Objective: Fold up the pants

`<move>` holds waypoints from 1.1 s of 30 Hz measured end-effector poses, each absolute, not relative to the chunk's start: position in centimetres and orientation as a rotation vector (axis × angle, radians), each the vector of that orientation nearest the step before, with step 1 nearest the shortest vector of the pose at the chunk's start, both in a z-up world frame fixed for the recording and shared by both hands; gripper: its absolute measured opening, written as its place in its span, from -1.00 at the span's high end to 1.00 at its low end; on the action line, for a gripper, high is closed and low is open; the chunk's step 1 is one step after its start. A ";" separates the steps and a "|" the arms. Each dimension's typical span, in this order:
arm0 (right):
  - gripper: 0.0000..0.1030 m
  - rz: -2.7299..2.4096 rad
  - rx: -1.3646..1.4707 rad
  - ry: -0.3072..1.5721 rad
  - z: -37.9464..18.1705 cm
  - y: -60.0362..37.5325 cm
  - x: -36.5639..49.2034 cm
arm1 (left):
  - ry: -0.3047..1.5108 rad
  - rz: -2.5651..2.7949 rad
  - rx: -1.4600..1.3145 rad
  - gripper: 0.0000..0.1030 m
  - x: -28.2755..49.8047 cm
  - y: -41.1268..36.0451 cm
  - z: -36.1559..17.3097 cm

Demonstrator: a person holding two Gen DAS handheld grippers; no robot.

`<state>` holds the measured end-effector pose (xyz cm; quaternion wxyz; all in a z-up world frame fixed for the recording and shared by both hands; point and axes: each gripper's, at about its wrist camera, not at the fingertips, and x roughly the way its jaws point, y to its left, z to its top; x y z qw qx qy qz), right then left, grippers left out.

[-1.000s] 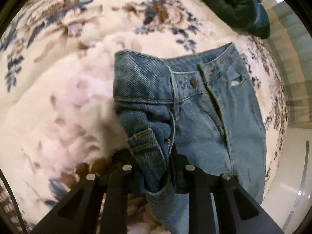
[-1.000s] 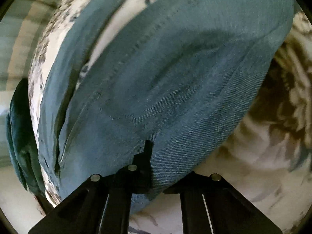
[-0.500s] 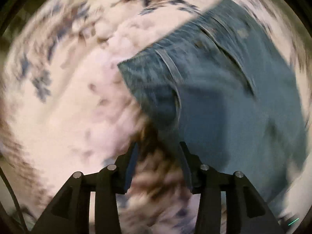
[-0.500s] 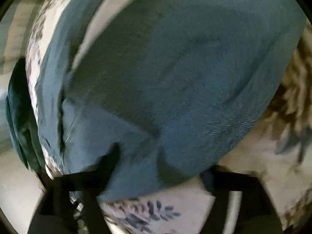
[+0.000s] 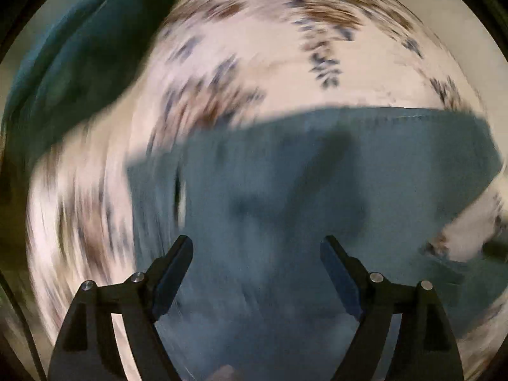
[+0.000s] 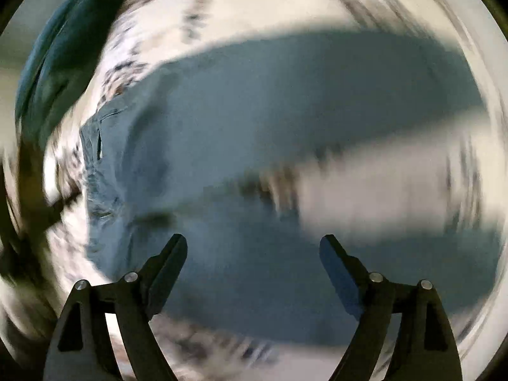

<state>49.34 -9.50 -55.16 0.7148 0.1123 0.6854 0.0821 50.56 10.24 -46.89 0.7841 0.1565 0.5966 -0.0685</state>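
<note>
Blue denim pants (image 5: 317, 190) lie spread on a floral bedspread (image 5: 285, 47), blurred by motion in both views. My left gripper (image 5: 257, 247) hangs above the denim with its jaws wide and still opening, nothing pinched between them. In the right wrist view the pants (image 6: 285, 111) stretch across the frame, the waist end with a pocket slit at the left and a strip of bedspread (image 6: 397, 174) showing between two bands of denim. My right gripper (image 6: 254, 246) hovers over the nearer band, its jaws wide, still opening and empty.
A dark green garment (image 5: 79, 63) lies at the upper left of the bedspread; in the right wrist view the dark green garment (image 6: 63, 63) sits at the upper left too. Pale floor (image 6: 38, 9) shows past the bed's edge.
Both grippers let go of the denim and opened wide. Both lifted away and rolled, so the pants now lie crosswise below them instead of running away from the fingers.
</note>
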 end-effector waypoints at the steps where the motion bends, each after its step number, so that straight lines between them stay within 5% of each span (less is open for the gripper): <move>1: -0.71 0.236 0.159 1.496 -55.2 -8.3 52.2 | 1.288 -0.195 0.409 -0.59 52.3 9.4 -47.6; 10: -0.70 0.430 -0.441 1.502 -62.0 0.1 69.4 | 1.447 -0.356 0.784 -0.59 62.2 6.2 -57.9; 21: -0.70 0.640 -0.634 1.609 -67.2 0.2 72.2 | 1.621 -0.544 0.714 -0.59 65.6 7.4 -63.0; 22: -0.70 0.663 -0.645 1.618 -67.1 0.0 72.0 | 1.619 -0.555 0.711 -0.50 65.5 7.4 -62.9; 24: -0.61 0.694 -0.641 1.649 -67.0 -0.3 71.9 | 1.617 -0.579 0.693 0.01 65.3 7.4 -62.6; 27: -0.15 0.726 -0.638 1.658 -66.5 -0.2 71.3 | 1.600 -0.529 0.683 0.64 64.4 6.9 -62.1; 29: 0.69 0.763 -0.629 1.642 -65.6 -0.3 69.8 | 1.515 -0.509 0.779 0.81 62.3 5.8 -61.3; 33: 0.90 0.765 -0.631 1.574 -63.2 -1.1 65.4 | 1.408 -0.466 0.709 0.86 59.2 6.3 -58.7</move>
